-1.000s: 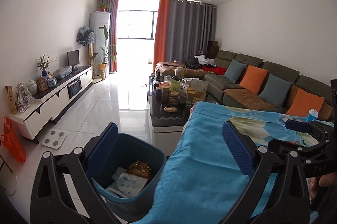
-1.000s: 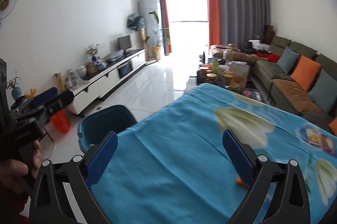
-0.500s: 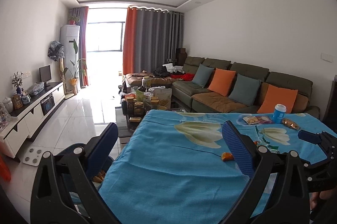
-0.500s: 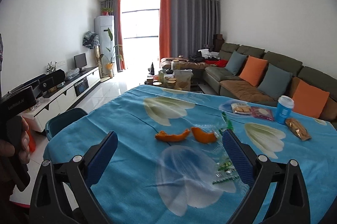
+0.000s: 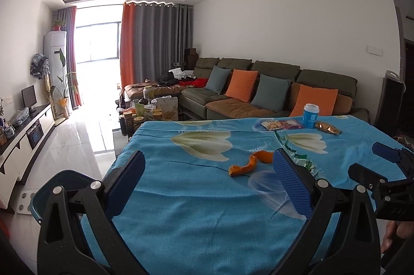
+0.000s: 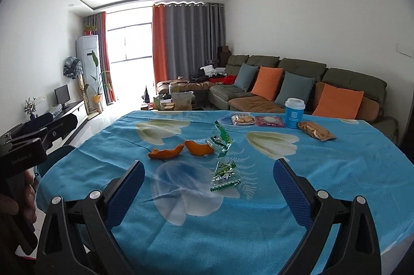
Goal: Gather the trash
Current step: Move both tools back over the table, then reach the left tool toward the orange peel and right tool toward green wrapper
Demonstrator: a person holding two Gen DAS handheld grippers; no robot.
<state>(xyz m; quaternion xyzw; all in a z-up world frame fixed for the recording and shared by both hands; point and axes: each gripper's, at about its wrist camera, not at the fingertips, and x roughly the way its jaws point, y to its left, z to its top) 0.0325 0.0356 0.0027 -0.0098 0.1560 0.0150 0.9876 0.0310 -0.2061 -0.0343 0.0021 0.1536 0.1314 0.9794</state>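
While both grippers' fingers (left gripper (image 5: pixel 207 181), right gripper (image 6: pixel 208 187)) gape empty, orange peels (image 6: pixel 181 149) lie on the tablecloth (image 6: pixel 336 171).

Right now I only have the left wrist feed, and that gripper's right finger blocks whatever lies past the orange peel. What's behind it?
Observer: Two green-and-clear wrappers. The far wrapper is crumpled and sticks up; the near wrapper lies flat on the cloth closer to us.
Operator: Is the second peel whole, or just that sliver I see?
Observer: Whole. The short peel lies just right of the long peel and beside the far wrapper.
Operator: Right gripper holding anything?
Observer: No. The right gripper is open with nothing between its fingers, and the near wrapper sits ahead of it.
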